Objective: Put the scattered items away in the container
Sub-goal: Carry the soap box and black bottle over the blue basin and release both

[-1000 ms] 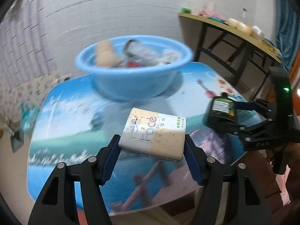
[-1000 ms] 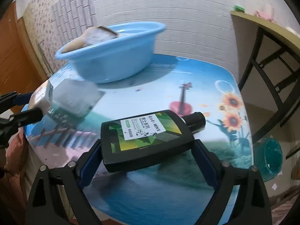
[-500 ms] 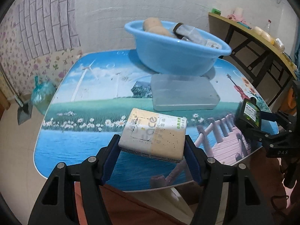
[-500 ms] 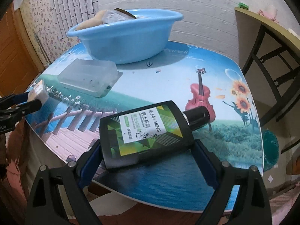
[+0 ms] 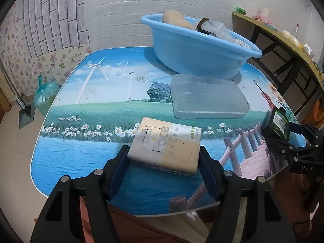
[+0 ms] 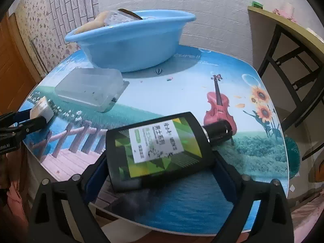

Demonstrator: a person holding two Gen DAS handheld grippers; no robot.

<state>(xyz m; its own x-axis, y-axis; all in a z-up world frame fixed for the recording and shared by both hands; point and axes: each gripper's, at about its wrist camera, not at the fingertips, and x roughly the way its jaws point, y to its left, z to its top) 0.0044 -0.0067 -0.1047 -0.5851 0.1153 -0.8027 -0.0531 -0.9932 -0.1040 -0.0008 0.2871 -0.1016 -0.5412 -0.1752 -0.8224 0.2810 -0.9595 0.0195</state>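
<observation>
Here the tissue pack (image 5: 165, 146) sits seemingly clamped within the left tool (image 5: 164, 162).

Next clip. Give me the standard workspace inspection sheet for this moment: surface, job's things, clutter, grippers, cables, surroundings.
Surface: printed table, landscape picture.
Job's things: blue basin at the far side, already holding items; clear box on the table in front of it; tissue pack and black bottle held.
Clutter: nothing seen.
Grippers: left gripper shut on the tissue pack; right gripper shut on the black bottle; both over the table's near edge.
Cables: nothing seen.
Surroundings: brick-pattern wall, side shelf with small items, green bag on the floor.
</observation>
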